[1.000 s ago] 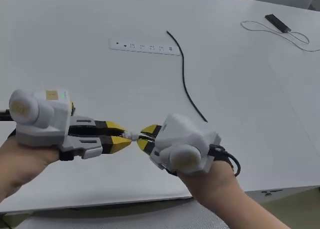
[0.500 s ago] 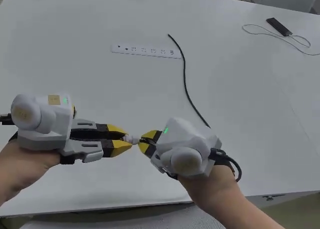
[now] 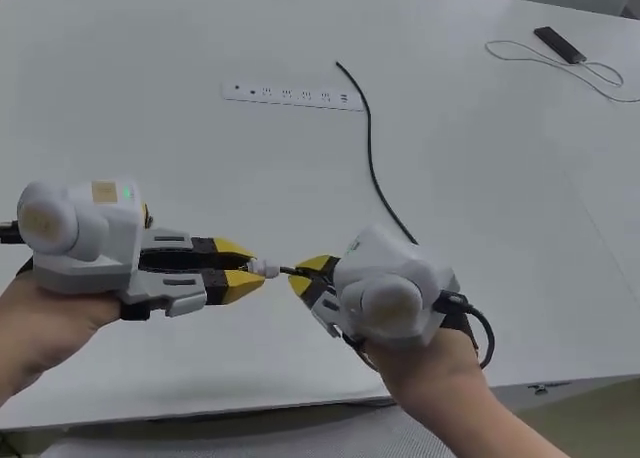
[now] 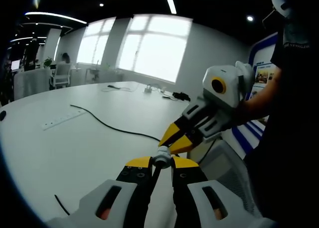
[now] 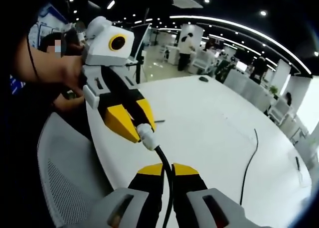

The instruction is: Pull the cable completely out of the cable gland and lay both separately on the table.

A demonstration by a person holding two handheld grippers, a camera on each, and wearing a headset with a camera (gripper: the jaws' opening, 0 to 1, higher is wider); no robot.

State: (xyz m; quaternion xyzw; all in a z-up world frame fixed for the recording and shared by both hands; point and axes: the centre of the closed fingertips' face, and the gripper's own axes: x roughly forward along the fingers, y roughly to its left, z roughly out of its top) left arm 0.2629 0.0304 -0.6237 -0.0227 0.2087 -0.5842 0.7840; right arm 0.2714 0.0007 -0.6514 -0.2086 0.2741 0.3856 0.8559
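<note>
The task is judged to be under way, with nothing laid down yet. Above the near edge of the tabletop (image 3: pixel 480 178), the white cable gland (image 3: pixel 268 269) is pinched between the closed fingers of the left gripper (image 3: pixel 255 269). The black cable (image 3: pixel 288 272) leaving it is clamped in the closed fingers of the right gripper (image 3: pixel 299 277), just beside it. A short stretch of cable is exposed between the 2 grippers. The full pull-out and both placements remain to be done. The gland's round end (image 4: pixel 161 157) is shown in the left gripper view. The cable (image 5: pixel 162 161) is seen entering the gland (image 5: pixel 145 135) in the right gripper view. A power strip (image 3: pixel 290 95) near the far edge is shown in the head view.
</note>
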